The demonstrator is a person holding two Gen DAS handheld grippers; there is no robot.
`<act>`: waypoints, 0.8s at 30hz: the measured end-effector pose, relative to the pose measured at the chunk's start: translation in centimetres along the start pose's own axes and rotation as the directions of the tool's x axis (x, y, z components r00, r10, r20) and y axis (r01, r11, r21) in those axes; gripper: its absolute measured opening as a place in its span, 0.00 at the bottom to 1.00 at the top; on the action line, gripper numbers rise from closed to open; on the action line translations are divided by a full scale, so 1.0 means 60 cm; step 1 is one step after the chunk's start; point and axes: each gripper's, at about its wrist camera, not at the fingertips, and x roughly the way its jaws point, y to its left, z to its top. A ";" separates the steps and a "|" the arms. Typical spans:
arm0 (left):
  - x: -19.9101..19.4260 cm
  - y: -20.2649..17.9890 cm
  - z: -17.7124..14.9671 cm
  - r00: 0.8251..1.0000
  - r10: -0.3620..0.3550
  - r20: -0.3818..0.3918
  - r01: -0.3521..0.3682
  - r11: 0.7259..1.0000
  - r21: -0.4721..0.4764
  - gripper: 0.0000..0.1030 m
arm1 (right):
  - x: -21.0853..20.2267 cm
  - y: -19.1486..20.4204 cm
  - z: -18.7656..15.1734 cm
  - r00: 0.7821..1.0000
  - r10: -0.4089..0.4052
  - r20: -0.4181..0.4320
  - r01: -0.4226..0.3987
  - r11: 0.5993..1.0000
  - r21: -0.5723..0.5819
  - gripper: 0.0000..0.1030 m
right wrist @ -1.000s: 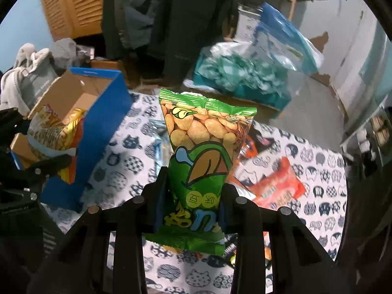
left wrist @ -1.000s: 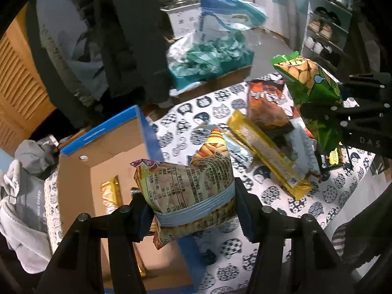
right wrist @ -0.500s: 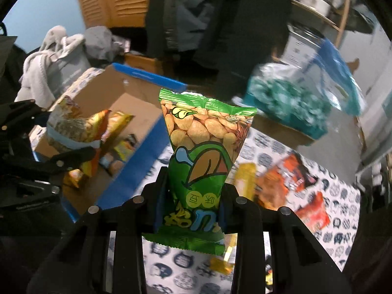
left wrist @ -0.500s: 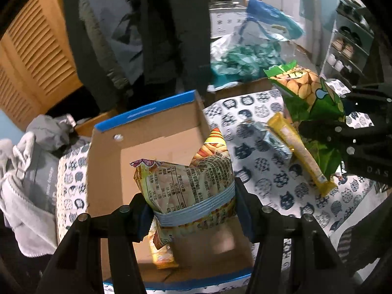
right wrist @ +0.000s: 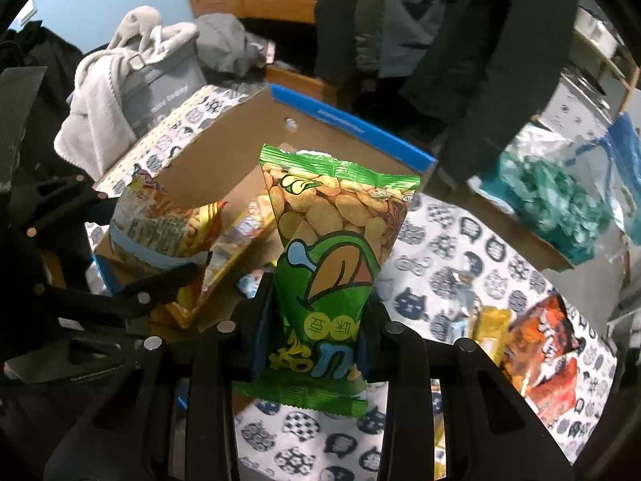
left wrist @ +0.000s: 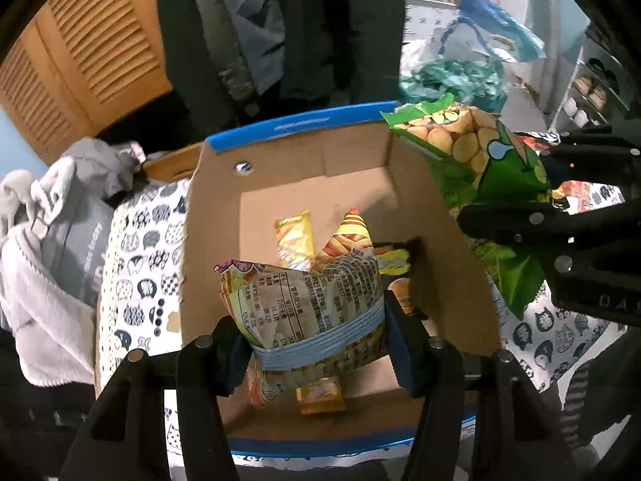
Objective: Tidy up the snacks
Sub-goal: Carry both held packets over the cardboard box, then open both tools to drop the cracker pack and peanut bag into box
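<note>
Snacks are up in both grippers at once. Nearest, the left gripper [left wrist: 316,344] is clamped on a crinkled yellow snack bag [left wrist: 308,300], printed back facing out and a pale blue band round its middle; it hangs directly over the open cardboard box [left wrist: 216,216]. A second ago this bag was above the box's right wall with the patterned tablecloth under it; now the box floor fills the space beneath it.

The right gripper [right wrist: 310,340] is squeezed tight on a green peanut bag [right wrist: 328,264], held upright by its lower half. It was over the tablecloth [right wrist: 440,240] well right of the box a second ago; now it sits at the box's right wall, its top edge overlapping the far right corner of the rim.

Down inside the box, past the yellow bag, lie a few wrapped snacks: a gold packet [left wrist: 294,236] flat on the floor, another gold one [left wrist: 320,397] by the near wall, and a dark-ended wrapper [left wrist: 394,258] toward the right wall.

To the right of the box, on the tablecloth, an orange snack bag [right wrist: 541,348] and a yellow bar [right wrist: 490,320] remain. To the left of the box is a heap of grey and white clothing [left wrist: 44,248]. Beyond the box hang dark coats [left wrist: 304,28].
</note>
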 end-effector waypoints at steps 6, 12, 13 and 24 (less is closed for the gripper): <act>0.014 0.030 -0.017 1.000 0.012 -0.025 -0.013 0.999 -0.039 0.58 | 0.026 0.024 0.008 1.000 0.013 -0.026 -0.014 1.000 -0.028 0.32; 0.024 0.044 -0.023 0.998 0.012 -0.055 -0.016 0.997 -0.072 0.59 | 0.042 0.038 0.009 0.998 0.036 -0.052 -0.039 0.998 -0.044 0.35; 0.025 0.045 -0.023 0.998 0.014 -0.058 -0.018 0.997 -0.073 0.60 | 0.042 0.040 0.009 0.998 0.041 -0.052 -0.043 0.998 -0.044 0.37; 0.015 0.037 -0.012 0.999 0.037 -0.039 -0.040 0.997 -0.069 0.73 | 0.021 0.025 0.003 1.000 0.020 -0.017 -0.021 1.000 -0.022 0.64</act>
